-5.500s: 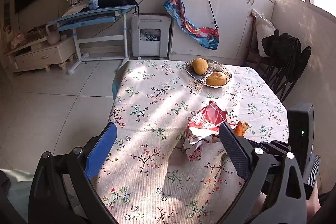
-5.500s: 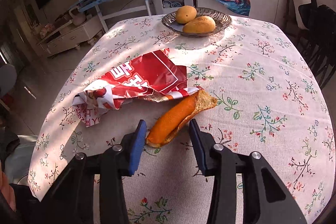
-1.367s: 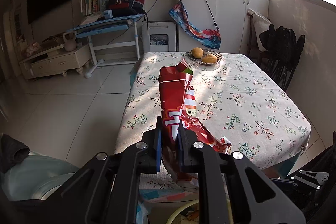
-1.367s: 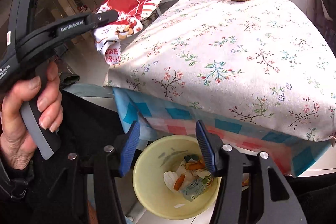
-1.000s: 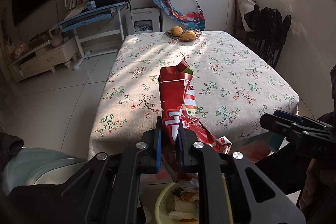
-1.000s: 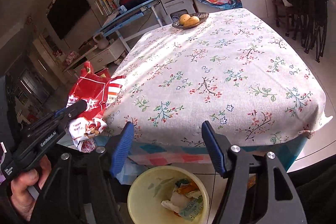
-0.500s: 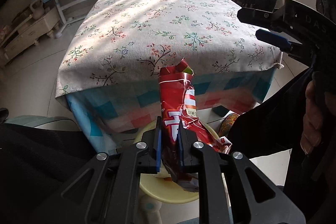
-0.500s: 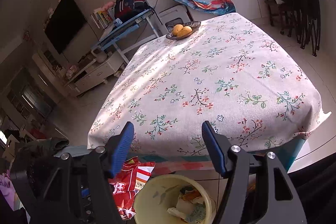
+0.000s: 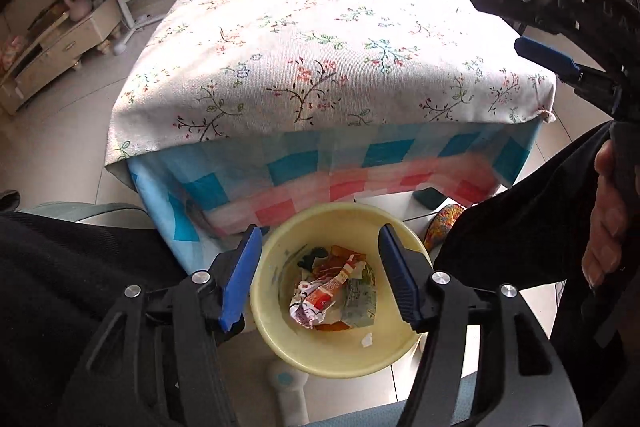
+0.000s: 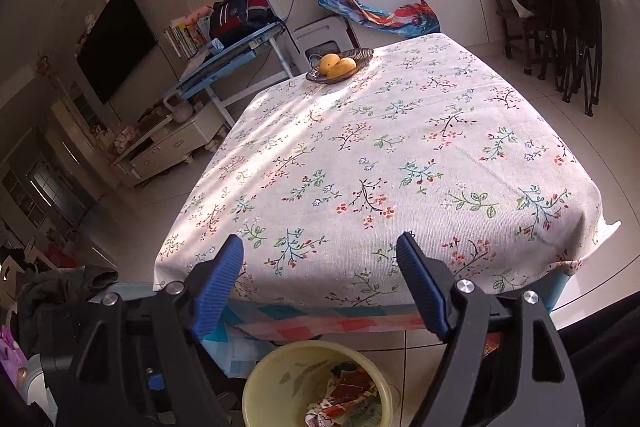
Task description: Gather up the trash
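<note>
A pale yellow trash bin [image 9: 280,331] stands on the floor at the near edge of the table. The red snack wrapper [image 9: 324,297] lies crumpled inside it on other scraps. My left gripper [image 9: 320,267] is open and empty, held directly above the bin. My right gripper [image 10: 320,275] is open and empty, higher up over the table's near edge; the bin [image 10: 272,387] and wrapper [image 10: 344,399] show below it. The right gripper also shows at the right edge of the left wrist view [image 9: 560,39].
The table carries a floral cloth [image 10: 380,155] over a checked cloth [image 9: 320,179]. A dish with two mangoes [image 10: 338,65] sits at its far end. Dark folded chairs [image 10: 568,27] stand at right. A blue desk [image 10: 232,67] and low cabinet [image 10: 168,143] are at left.
My left gripper opened and let go of the red wrapper, which dropped into the bin. The right gripper stayed open and lifted slightly over the table edge.
</note>
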A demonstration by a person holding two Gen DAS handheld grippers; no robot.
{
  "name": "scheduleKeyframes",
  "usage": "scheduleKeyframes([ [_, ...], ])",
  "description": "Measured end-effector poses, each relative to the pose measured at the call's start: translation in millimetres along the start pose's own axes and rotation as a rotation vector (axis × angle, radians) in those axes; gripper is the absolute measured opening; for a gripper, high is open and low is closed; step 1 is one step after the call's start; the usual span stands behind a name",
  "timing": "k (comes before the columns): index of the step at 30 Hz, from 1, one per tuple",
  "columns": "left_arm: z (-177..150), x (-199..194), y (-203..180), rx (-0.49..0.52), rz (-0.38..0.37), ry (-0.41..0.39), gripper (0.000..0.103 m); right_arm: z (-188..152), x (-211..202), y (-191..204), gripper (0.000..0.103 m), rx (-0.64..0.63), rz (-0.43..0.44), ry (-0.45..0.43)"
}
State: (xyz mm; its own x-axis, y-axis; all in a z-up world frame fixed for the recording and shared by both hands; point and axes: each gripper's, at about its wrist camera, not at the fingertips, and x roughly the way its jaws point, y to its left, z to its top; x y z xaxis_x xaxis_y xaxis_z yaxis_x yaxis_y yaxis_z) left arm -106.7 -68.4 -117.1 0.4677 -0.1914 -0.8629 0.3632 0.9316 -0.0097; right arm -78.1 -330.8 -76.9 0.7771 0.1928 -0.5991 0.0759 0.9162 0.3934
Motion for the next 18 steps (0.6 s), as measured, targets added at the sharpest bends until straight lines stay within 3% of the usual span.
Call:
scheduleKeyframes([
  [4,23,-29,1,0.009,0.098,-0.199,0.078,3,-8,5,0.08,-0.06,-0.068,-0.067],
  [7,43,-48,3,0.012,0.133,-0.313,0.081,7,-17,9,0.084,-0.099,-0.113,-0.134],
  [13,79,-76,21,-0.02,0.178,-0.464,0.088,15,-36,23,0.09,-0.198,-0.155,-0.274],
  [18,91,-82,35,-0.063,0.221,-0.538,0.091,20,-35,31,0.091,-0.264,-0.176,-0.317],
])
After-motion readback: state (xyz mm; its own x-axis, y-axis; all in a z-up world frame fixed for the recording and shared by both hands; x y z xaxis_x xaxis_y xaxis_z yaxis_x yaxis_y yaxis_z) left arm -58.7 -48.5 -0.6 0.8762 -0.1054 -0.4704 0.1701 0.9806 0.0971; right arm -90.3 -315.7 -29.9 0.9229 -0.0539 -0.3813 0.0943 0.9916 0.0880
